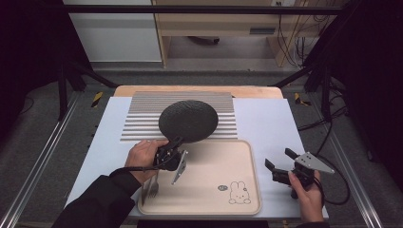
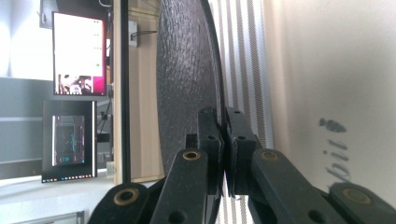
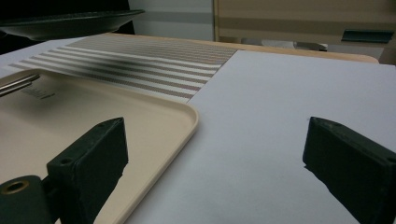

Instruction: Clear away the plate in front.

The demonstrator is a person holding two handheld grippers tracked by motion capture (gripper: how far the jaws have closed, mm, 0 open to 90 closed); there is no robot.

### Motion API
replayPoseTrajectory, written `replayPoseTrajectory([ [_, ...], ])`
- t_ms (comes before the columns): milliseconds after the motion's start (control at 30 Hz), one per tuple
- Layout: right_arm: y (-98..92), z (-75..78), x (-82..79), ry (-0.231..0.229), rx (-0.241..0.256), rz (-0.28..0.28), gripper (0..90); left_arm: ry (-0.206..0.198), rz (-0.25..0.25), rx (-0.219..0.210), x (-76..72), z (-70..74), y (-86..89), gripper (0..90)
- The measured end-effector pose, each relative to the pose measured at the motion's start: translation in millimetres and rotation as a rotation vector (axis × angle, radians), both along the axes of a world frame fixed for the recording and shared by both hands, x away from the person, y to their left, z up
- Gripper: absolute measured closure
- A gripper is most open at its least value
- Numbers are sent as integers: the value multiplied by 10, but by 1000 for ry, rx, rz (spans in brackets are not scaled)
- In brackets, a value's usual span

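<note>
Open white desk lies right of the beige tray, where the right hand-held gripper sits with jaws spread and nothing between them. The black plate, clamped at its rim by the left hand-held gripper, hangs over the striped mat and the tray's far edge, blocking passage there. A fork lies on the tray's near-left corner; the tray's middle is bare.
</note>
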State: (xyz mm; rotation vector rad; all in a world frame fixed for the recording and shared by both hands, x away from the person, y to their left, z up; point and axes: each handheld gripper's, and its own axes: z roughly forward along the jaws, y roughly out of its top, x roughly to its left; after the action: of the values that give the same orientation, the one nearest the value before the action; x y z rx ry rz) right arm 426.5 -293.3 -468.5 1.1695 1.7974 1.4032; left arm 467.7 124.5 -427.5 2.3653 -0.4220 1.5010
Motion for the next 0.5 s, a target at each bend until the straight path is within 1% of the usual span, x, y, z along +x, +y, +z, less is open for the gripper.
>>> replayPoseTrajectory([
  [233,-1,-2,-2,1,-3,-1,68,12,-23,-10,-145,-47,-9,867],
  [433,2,-2,-1,0,-4,1,68,17,-38,-4,-287,-72,-1,866],
  [467,1,-3,-1,0,-6,0,68,20,-40,-9,-307,-80,1,866],
  [500,1,-3,0,1,-6,1,68,17,-44,-3,-324,-82,1,867],
])
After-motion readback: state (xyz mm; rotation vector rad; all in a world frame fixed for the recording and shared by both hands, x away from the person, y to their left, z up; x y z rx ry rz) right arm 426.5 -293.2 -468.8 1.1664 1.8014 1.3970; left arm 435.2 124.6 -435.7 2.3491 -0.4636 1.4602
